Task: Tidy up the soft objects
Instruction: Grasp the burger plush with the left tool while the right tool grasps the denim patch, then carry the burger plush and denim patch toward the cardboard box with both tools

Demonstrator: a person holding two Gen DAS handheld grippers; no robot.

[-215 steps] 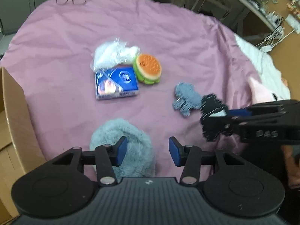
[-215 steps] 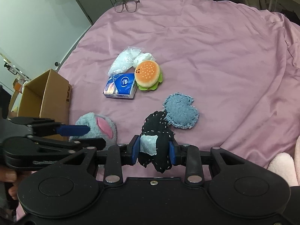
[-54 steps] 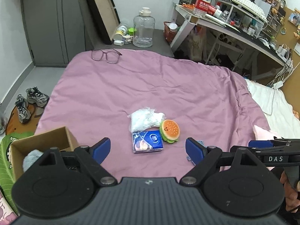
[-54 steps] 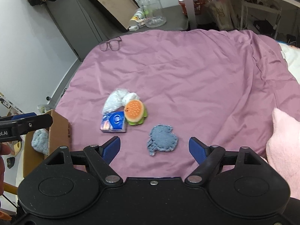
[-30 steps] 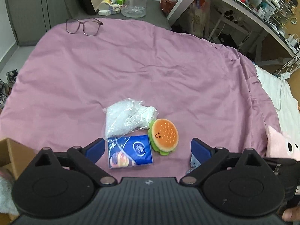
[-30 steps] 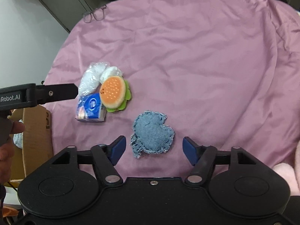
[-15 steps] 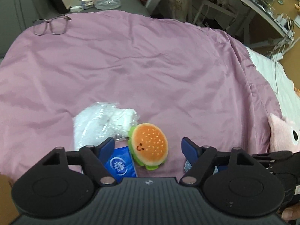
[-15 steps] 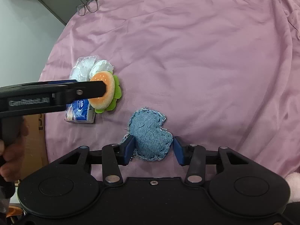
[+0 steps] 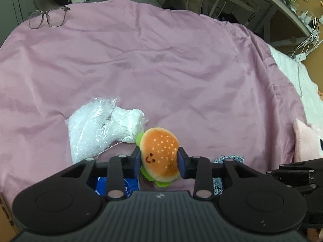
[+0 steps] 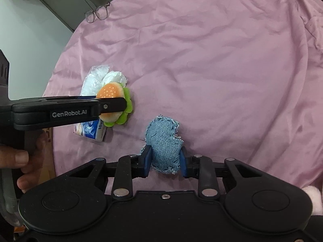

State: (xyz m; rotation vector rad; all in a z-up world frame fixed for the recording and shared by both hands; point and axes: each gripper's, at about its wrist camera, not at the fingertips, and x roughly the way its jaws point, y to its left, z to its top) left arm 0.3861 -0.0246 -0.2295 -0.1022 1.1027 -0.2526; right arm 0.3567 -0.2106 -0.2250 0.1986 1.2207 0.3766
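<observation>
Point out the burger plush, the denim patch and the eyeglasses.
burger plush (image 9: 159,153): left wrist view, middle of its orange bun.
denim patch (image 10: 164,143): right wrist view, centre of the blue fabric.
eyeglasses (image 9: 48,18): left wrist view, on the bridge between the lenses.

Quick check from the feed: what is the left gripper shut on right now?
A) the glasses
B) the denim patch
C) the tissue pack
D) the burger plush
D: in the left wrist view the left gripper has both pads pressed against the sides of the burger plush, while the denim patch sits in the right gripper.
</observation>
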